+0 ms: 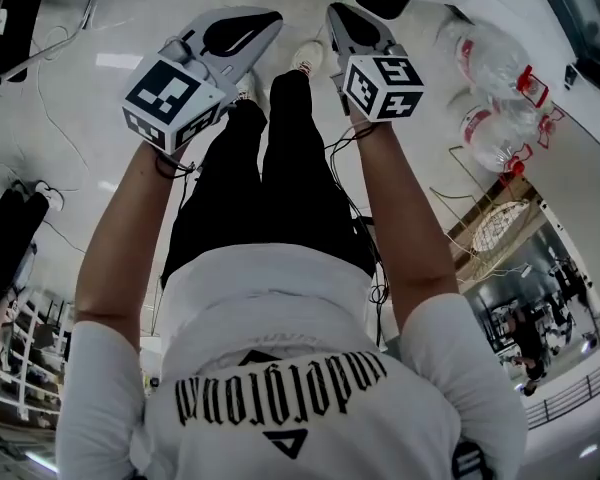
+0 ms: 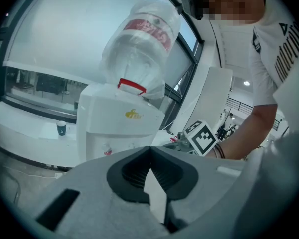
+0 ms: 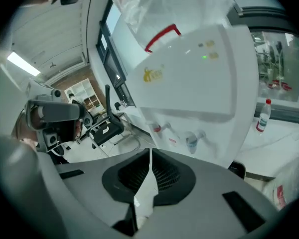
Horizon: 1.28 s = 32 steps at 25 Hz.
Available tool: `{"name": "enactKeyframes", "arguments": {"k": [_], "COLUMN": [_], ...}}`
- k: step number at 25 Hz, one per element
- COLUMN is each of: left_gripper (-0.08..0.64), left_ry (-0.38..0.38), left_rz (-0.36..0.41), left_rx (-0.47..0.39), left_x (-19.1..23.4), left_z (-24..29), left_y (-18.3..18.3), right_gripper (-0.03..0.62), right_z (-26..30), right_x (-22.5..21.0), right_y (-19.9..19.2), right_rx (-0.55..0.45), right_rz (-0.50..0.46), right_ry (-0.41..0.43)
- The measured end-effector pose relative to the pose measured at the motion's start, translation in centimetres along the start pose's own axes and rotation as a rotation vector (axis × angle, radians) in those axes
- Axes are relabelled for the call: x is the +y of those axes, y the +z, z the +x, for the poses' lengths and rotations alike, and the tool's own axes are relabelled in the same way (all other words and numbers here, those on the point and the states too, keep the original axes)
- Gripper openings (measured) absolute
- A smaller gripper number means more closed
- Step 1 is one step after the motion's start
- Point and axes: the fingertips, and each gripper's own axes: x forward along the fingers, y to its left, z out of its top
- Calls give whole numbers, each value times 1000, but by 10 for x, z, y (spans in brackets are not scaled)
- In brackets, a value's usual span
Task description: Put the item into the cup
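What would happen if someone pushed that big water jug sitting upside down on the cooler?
The jug stands neck-down in the cooler, so a push would probably rock it, not slide it. Its wide body sits high, so it looks top-heavy. Crinkled plastic wrap seems to cover it, likely slippery. Its fill is unclear.

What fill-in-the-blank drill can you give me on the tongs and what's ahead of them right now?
1. The left tongs and the right tongs are both ____, tips touching.
2. On the water dispenser, one tap is red, the other ____.
3. An upturned ____ sits on top of that dispenser.
4. In the left gripper view, a small dark ____ stands on the ledge left of the dispenser.
Missing words: shut; blue; bottle; cup.
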Motion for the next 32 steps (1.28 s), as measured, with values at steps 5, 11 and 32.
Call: {"name": "enactKeyframes", "arguments": {"k": [5,11,32], "left_gripper": [15,15,15], "left_ry": [-16,-22,-9], "left_rz": [49,87,164], "left_rx": [-21,-62,-232], "left_x": [-20,-58,-154], "left_z": [-24,-67,-212], "left_y": [40,79,176], "right_gripper": [20,18,18], "right_z": [-48,-111,-274], "right_x": [32,80,202], "right_y": [44,93,184], "right_rx": [-33,-84,-265], "right_rz": [-97,-173,-302], "right_ry": [54,81,112]}}
